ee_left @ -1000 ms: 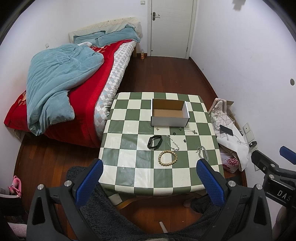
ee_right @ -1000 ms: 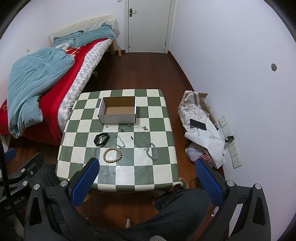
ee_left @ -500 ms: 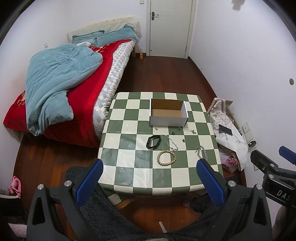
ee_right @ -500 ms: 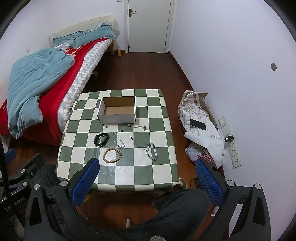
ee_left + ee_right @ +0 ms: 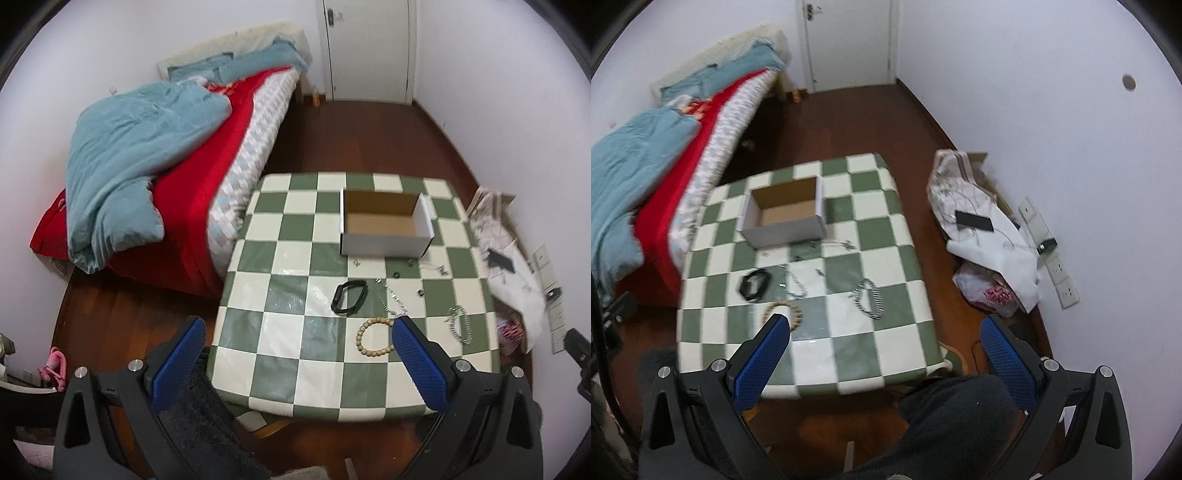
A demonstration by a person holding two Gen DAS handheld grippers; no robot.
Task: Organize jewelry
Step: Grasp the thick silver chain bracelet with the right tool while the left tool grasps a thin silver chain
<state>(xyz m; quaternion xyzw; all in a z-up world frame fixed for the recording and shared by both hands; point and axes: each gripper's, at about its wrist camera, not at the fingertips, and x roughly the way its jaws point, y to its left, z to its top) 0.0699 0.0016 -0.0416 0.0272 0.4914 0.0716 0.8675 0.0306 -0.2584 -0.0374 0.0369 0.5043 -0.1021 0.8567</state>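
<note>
Jewelry lies loose on a green-and-white checked table (image 5: 288, 332) (image 5: 886, 236). A wooden bead bracelet (image 5: 373, 337) (image 5: 785, 312), a black band (image 5: 349, 296) (image 5: 755, 286), a thin silver chain (image 5: 392, 298) (image 5: 797, 286) and a thick silver chain (image 5: 459, 325) (image 5: 868, 298) sit near the front. Small pieces lie by an open, empty cardboard box (image 5: 384, 226) (image 5: 785, 217). My left gripper (image 5: 295, 363) hangs open above the table's front left edge. My right gripper (image 5: 884, 363) hangs open above the front right edge. Neither holds anything.
A bed (image 5: 147, 158) with a red cover and blue blanket stands left of the table. Bags with a phone on top (image 5: 982, 236) lie on the floor at the right wall. A closed door (image 5: 369, 48) is at the back. A person's dark-clothed legs (image 5: 942, 424) are below.
Both views have swung and come closer to the table: the left one turned toward the left, the right one tilted to the right. The jewelry and box have not moved.
</note>
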